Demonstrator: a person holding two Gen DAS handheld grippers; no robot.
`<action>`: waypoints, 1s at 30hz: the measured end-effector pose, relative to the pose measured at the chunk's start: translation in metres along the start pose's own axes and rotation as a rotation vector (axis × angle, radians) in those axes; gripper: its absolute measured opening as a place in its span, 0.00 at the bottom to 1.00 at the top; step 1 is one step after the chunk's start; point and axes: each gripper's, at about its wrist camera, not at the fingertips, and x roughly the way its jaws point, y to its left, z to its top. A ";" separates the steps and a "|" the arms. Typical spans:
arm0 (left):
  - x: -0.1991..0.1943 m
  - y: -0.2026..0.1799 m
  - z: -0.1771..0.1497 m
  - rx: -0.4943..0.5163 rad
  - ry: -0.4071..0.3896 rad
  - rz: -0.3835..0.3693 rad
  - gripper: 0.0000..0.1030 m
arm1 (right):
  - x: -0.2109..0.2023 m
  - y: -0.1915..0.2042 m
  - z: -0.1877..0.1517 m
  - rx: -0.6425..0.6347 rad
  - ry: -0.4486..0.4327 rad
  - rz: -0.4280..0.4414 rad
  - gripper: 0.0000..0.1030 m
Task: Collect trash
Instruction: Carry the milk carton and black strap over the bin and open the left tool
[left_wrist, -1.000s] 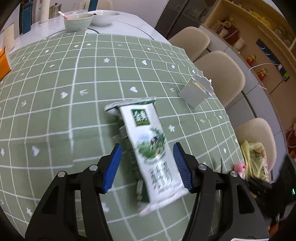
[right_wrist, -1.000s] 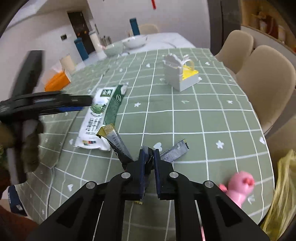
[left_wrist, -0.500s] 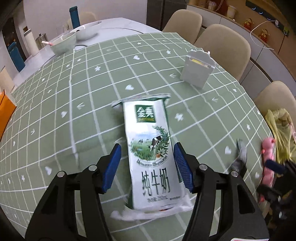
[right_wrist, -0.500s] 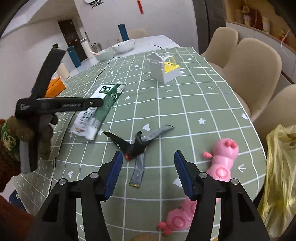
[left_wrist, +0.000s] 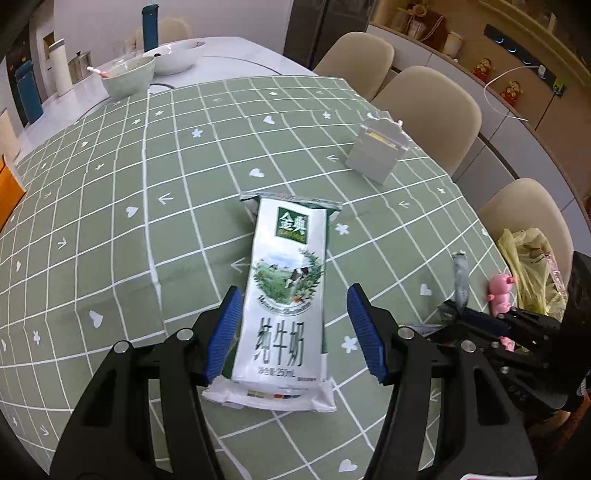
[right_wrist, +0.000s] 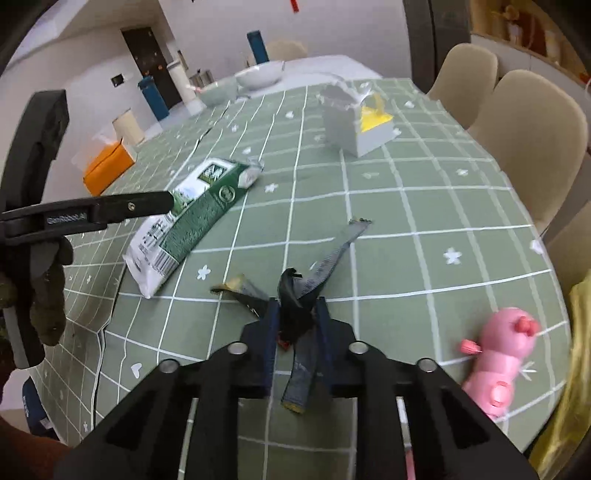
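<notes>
Green-check tabletop (left_wrist: 110, 221). Milk carton (left_wrist: 284, 295) flat at frame ctr, between blue pads of left gripper (left_wrist: 295, 332), jaws apart. Right gripper (right_wrist: 297, 325) lower ctr, clamped on dark wrappers (right_wrist: 295, 306); pink pig toy (right_wrist: 502, 354) lower right.

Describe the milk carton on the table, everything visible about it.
The milk carton is a flattened white-and-green paper pack with a green logo, a pasture picture and dark Chinese lettering. It lies flat on the green checked tablecloth, its crimped bottom end nearest the left gripper, whose open blue pads straddle its lower half without visibly squeezing it.
</notes>
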 end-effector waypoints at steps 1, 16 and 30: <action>0.000 -0.002 0.000 0.004 -0.001 -0.006 0.55 | -0.007 -0.001 -0.001 0.006 -0.013 -0.005 0.18; 0.026 -0.017 0.026 0.091 0.036 0.079 0.55 | -0.057 -0.014 -0.028 0.100 -0.076 -0.018 0.18; 0.043 -0.012 0.029 0.076 0.085 0.044 0.56 | -0.063 -0.014 -0.046 0.106 -0.060 -0.014 0.18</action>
